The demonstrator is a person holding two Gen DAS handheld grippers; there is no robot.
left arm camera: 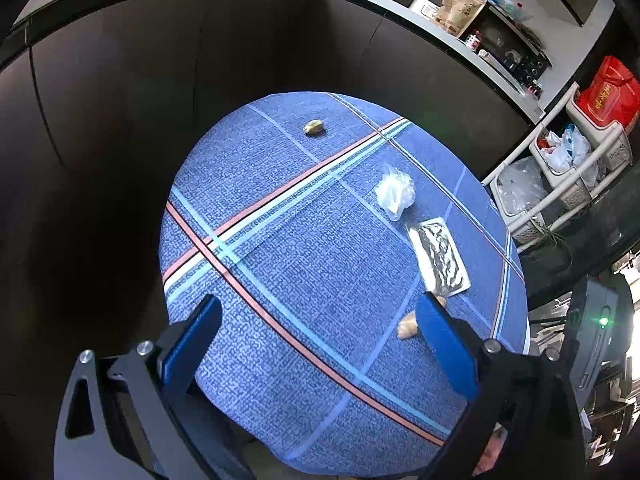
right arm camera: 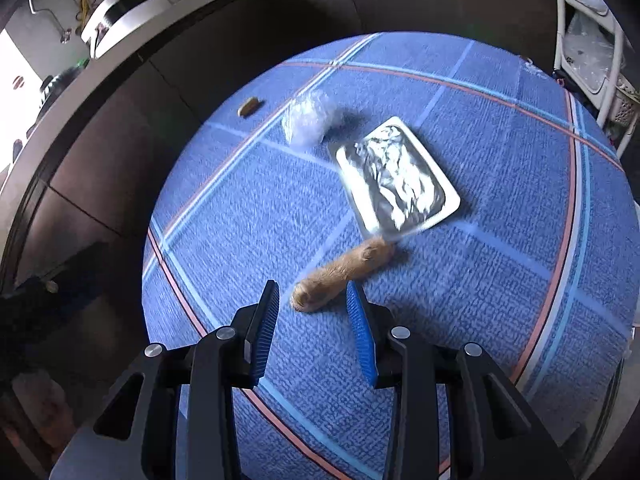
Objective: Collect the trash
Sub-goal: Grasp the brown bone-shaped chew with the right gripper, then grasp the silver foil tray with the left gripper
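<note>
four bits of trash lie on my round blue table (right arm camera: pixel 480 320): a peel (right arm camera: pixel 340 274), a foil tray (right arm camera: pixel 396 176), a plastic wad (right arm camera: pixel 308 120), a far scrap (right arm camera: pixel 249 107). my right gripper (right arm camera: pixel 312 300) is part-spread around the peel's near end, not clearly pinching. my left gripper (left arm camera: pixel 320 312) gapes wide, empty.

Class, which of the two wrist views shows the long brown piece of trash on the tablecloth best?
The right wrist view: the long brown piece lies whole and close, just beyond the right gripper. In the left wrist view the left gripper's finger hides most of it; only a small end shows.
</note>
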